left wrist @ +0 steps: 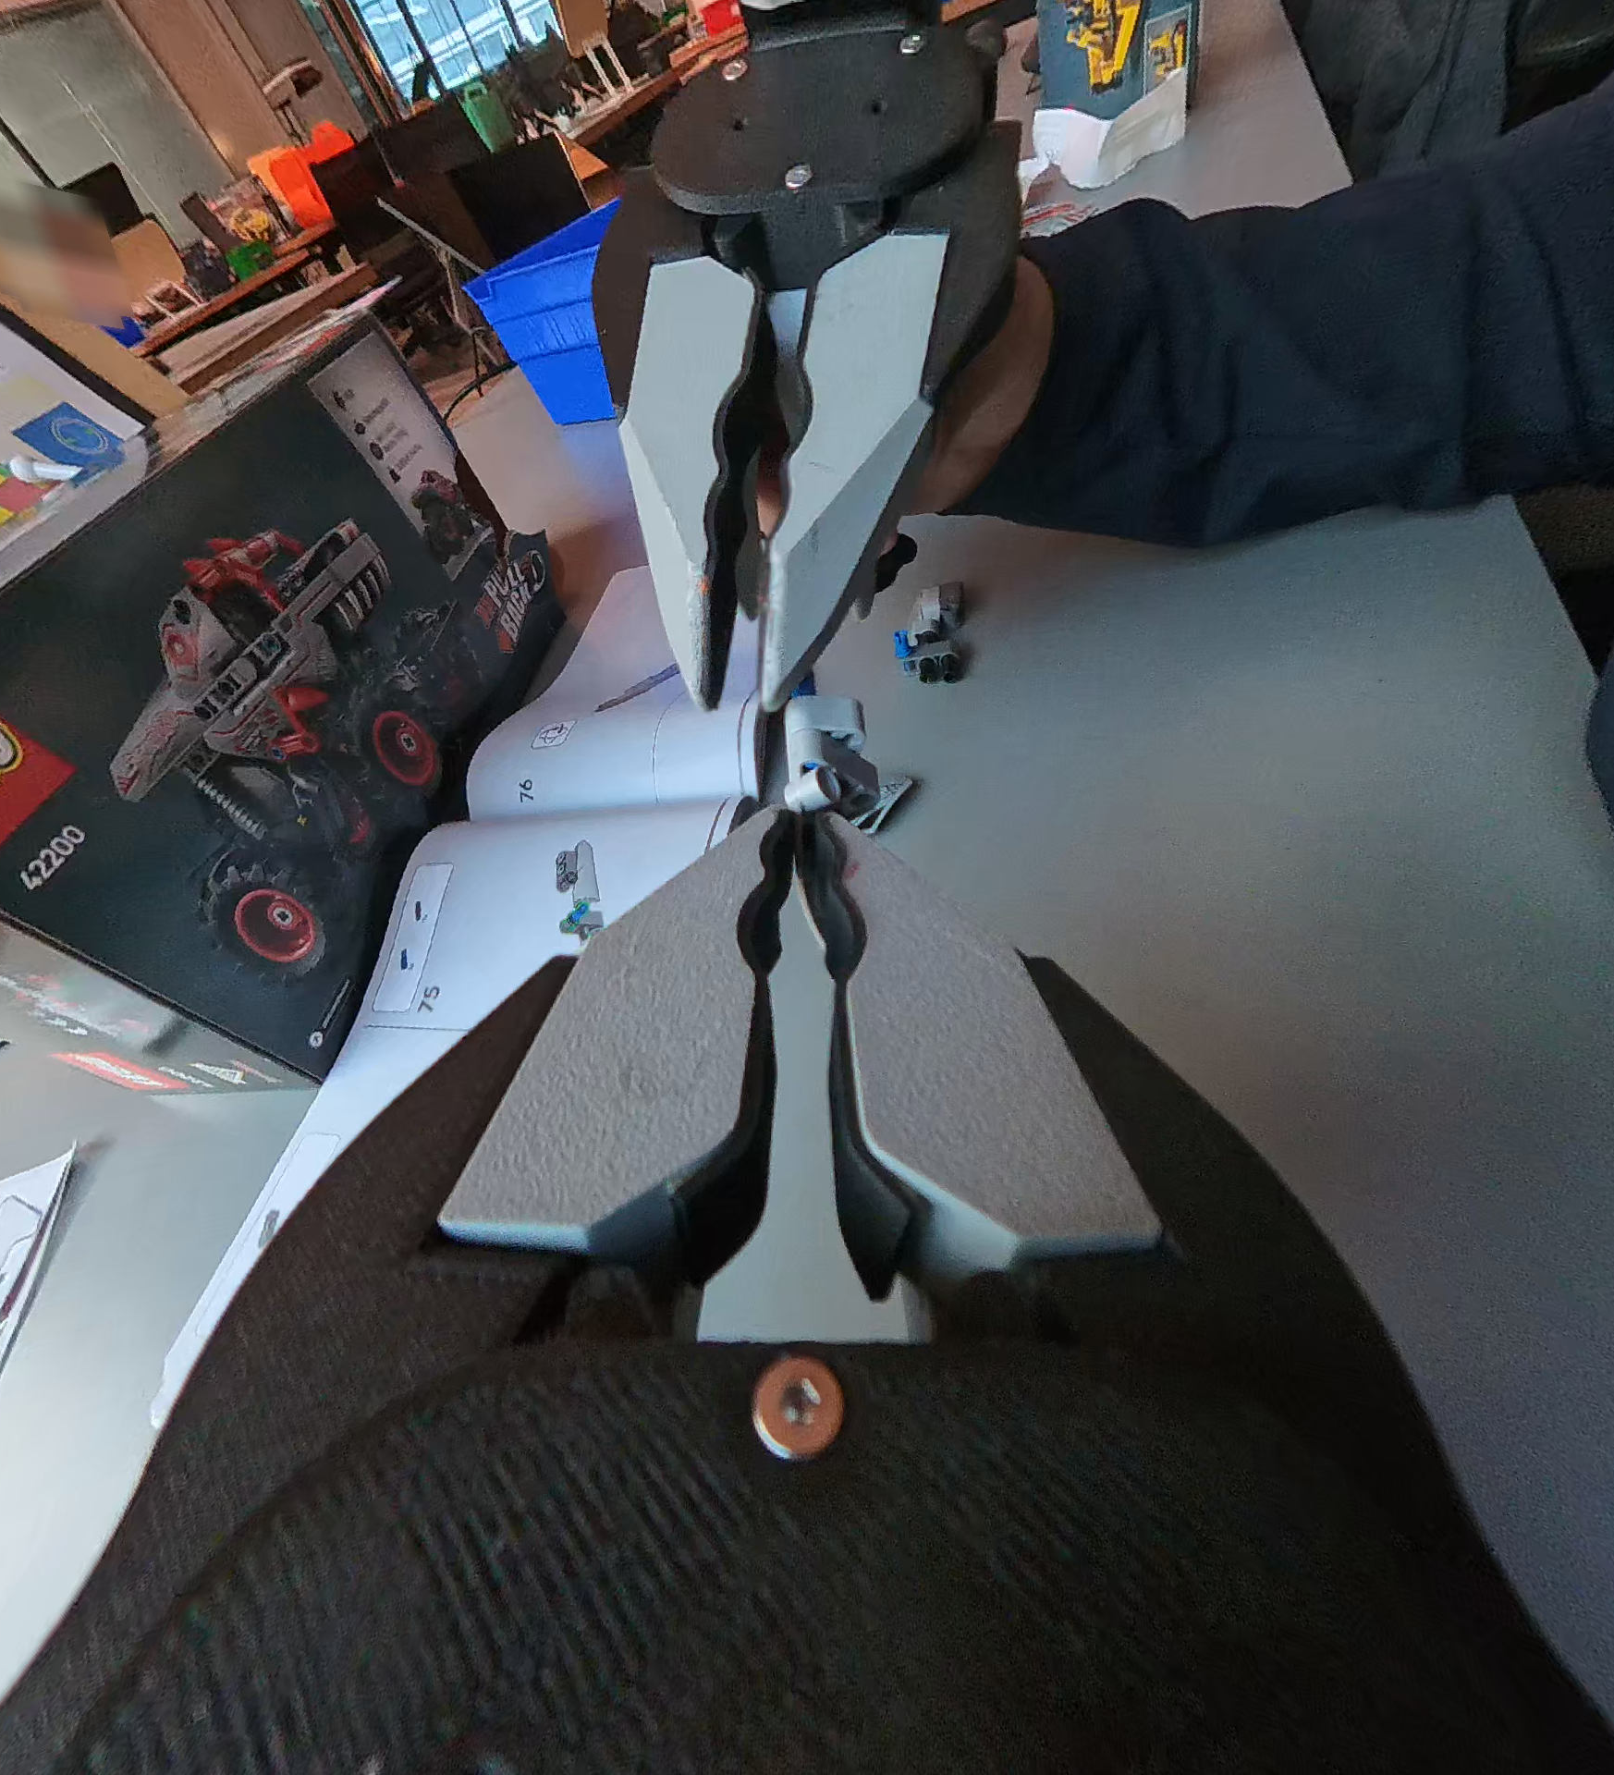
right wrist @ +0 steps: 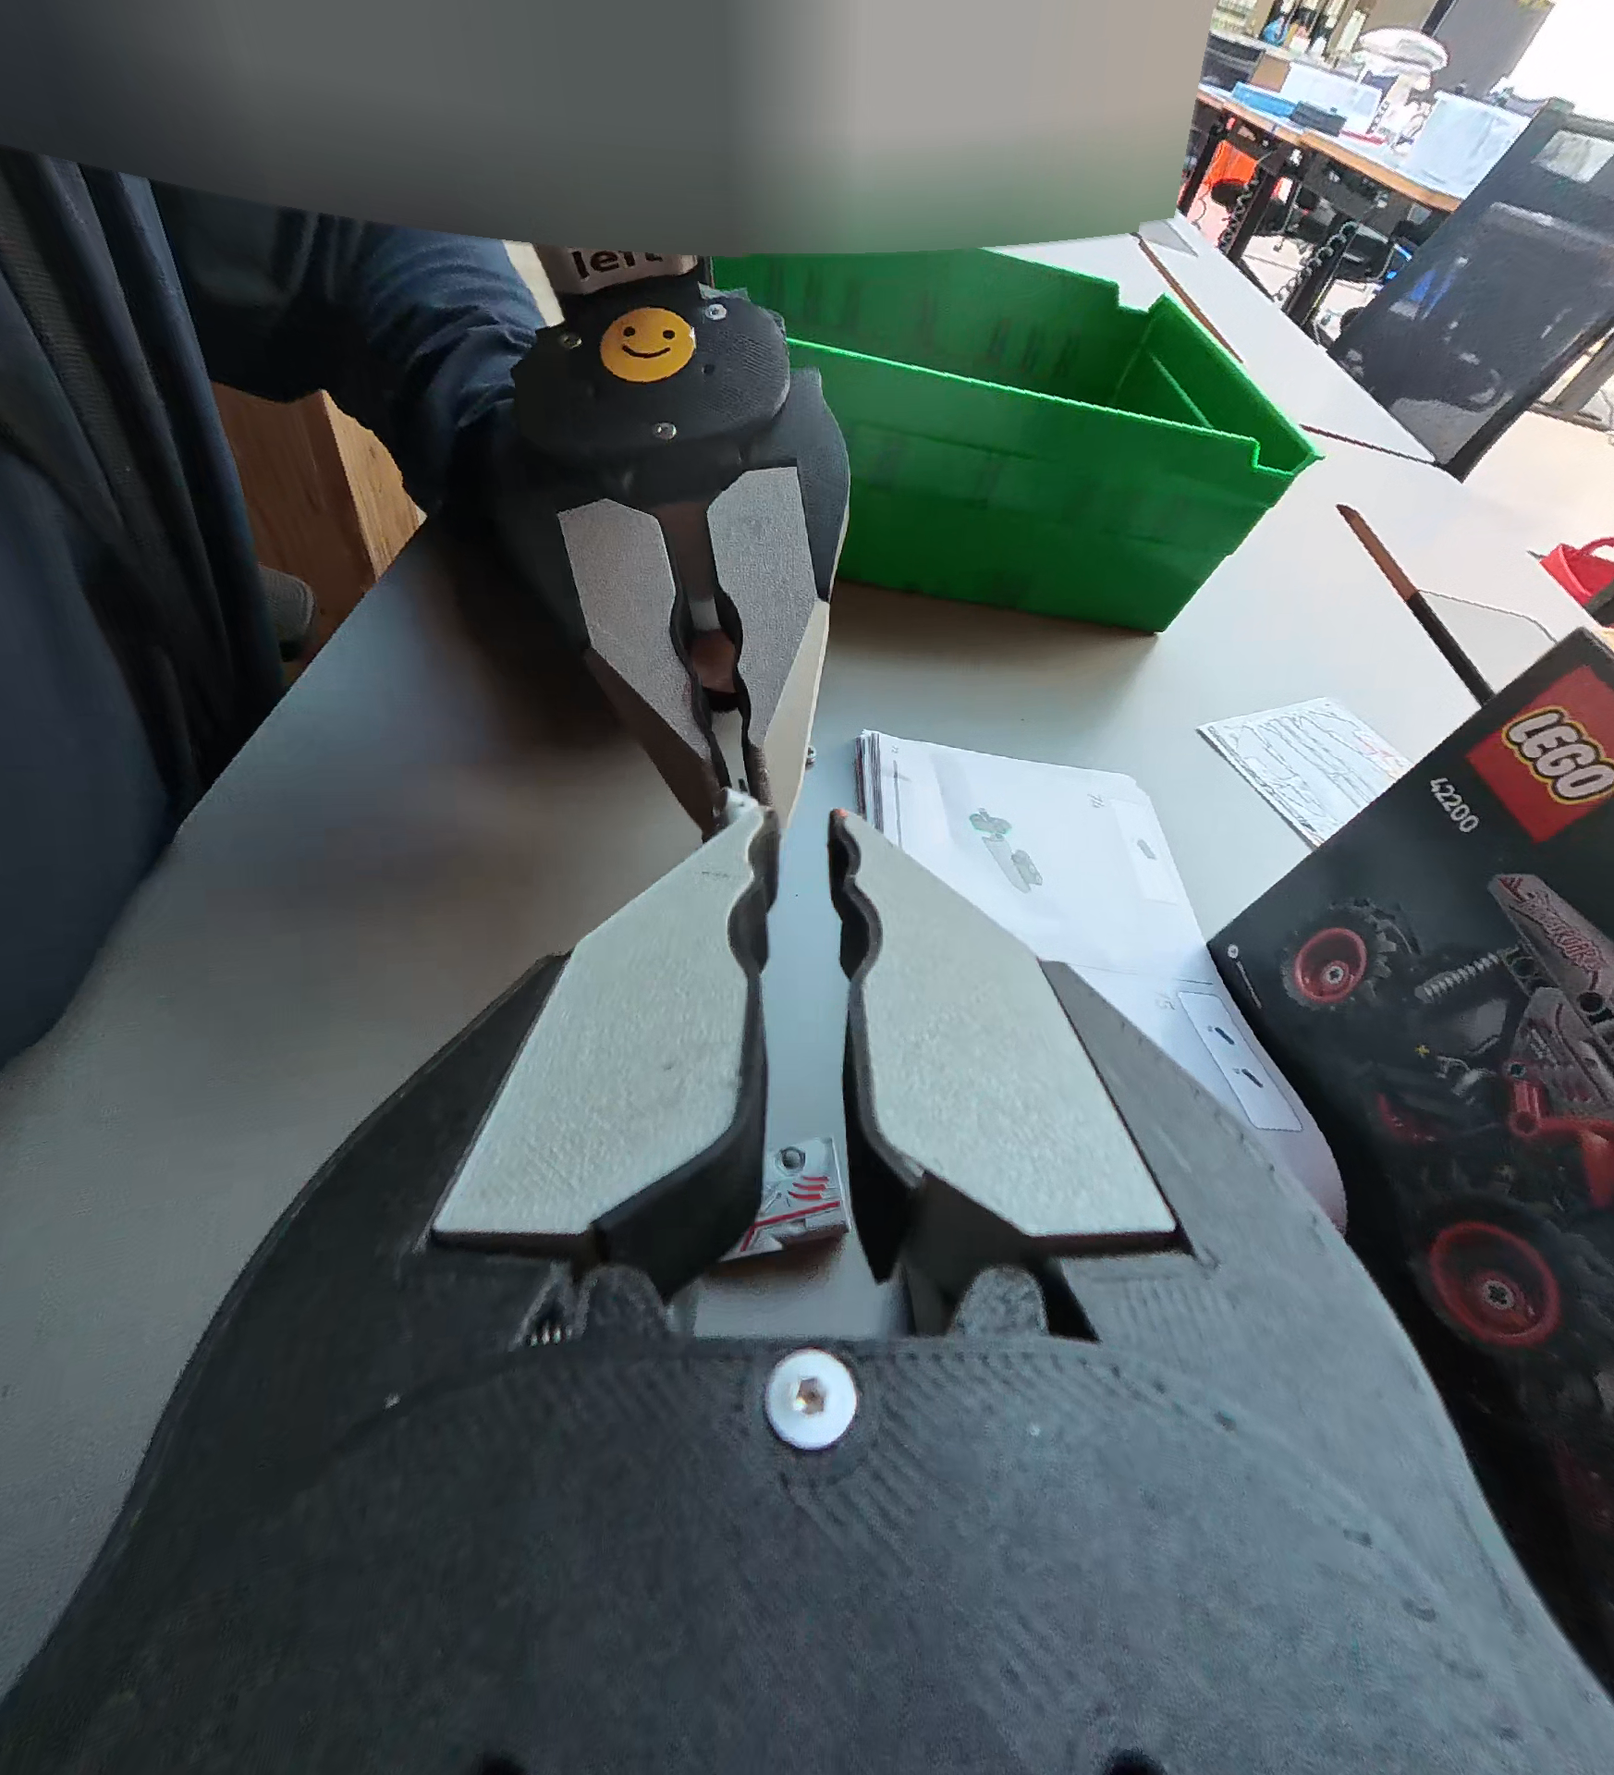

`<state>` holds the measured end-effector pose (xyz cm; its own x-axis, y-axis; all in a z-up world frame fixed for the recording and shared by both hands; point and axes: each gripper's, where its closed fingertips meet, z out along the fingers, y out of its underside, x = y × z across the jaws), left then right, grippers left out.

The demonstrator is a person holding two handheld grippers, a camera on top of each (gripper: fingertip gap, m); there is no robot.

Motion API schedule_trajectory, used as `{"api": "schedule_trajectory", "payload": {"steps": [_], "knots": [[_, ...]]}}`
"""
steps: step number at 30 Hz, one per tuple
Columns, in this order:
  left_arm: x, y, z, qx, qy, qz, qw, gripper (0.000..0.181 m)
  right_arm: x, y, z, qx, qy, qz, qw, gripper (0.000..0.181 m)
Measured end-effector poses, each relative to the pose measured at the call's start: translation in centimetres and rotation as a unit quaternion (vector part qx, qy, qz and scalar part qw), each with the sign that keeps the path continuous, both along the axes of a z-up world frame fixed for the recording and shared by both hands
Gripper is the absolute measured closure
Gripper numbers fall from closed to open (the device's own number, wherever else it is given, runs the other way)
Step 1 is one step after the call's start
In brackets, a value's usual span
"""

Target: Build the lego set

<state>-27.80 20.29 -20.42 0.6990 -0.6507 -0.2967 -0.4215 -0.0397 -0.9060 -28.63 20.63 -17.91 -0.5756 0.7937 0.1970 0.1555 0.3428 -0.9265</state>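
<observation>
So the left tool (left wrist: 795,824) has its tips pinched on a small grey lego assembly (left wrist: 827,759), held up off the worktop (left wrist: 1216,864) just over the open instruction booklet (left wrist: 592,759), probably to steady it for adding a part. Its long axis runs straight away from the tips, toward the right tool (left wrist: 736,696). That one's jaws sit slightly apart with nothing in them, tips right at the assembly's far end.

1. Both claws, left (left wrist: 795,816) and right (right wrist: 803,828), have grey fingers on ribbed black bodies.
2. The left claw carries a yellow smiley sticker (right wrist: 647,343).
3. The desk (left wrist: 1264,864) is plain grey.
4. The box (left wrist: 236,711) is black with a red logo patch and red-wheeled truck.
5. The bin (right wrist: 1053,461) is green.
6. The held piece (left wrist: 827,759) is light grey with blue.
</observation>
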Motion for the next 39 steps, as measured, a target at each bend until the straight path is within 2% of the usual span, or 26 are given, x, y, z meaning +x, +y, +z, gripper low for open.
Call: {"api": "schedule_trajectory", "payload": {"steps": [1,7,11,15,18,21,24,27,32,35,39], "knots": [[-0.2,0.0,0.0,-0.002,-0.005,-0.001,1.000,0.180,0.0,0.0,0.0,-0.004,-0.001,0.000,1.000,0.173],[-0.6,0.0,0.8,0.003,-0.036,-0.013,0.999,0.181,-0.2,0.1,0.6,-0.018,0.012,-0.004,1.000,0.172],[-1.7,0.4,2.3,0.004,-0.109,-0.011,0.994,0.181,-0.1,0.7,2.4,-0.031,0.040,-0.027,0.998,0.166],[-2.0,-0.1,4.6,-0.009,-0.239,-0.063,0.969,0.181,-0.3,1.6,2.1,-0.039,0.033,-0.061,0.997,0.162],[-1.9,-1.0,6.1,0.019,-0.287,-0.120,0.950,0.181,-0.1,0.8,1.7,-0.052,0.025,-0.051,0.997,0.161],[-1.4,-2.0,7.1,0.090,-0.272,-0.156,0.945,0.181,0.3,-0.4,2.0,-0.060,0.029,-0.043,0.997,0.158],[-1.0,-2.5,7.9,0.154,-0.230,-0.163,0.947,0.181,1.2,-2.2,3.2,-0.068,0.054,-0.020,0.996,0.157],[-0.5,-3.5,9.1,0.199,-0.209,-0.177,0.941,0.181,1.7,-3.0,4.6,-0.079,0.085,-0.026,0.993,0.156],[1.1,-4.4,9.2,0.216,-0.182,-0.206,0.937,0.181,3.0,-4.3,6.3,-0.081,0.119,-0.016,0.989,0.160],[1.9,-4.5,9.0,0.215,-0.180,-0.215,0.935,0.181,3.3,-5.3,6.7,-0.072,0.129,-0.006,0.989,0.160],[2.9,-4.6,8.2,0.204,-0.166,-0.231,0.937,0.181,3.4,-5.9,6.4,-0.032,0.137,-0.009,0.990,0.170]]}}
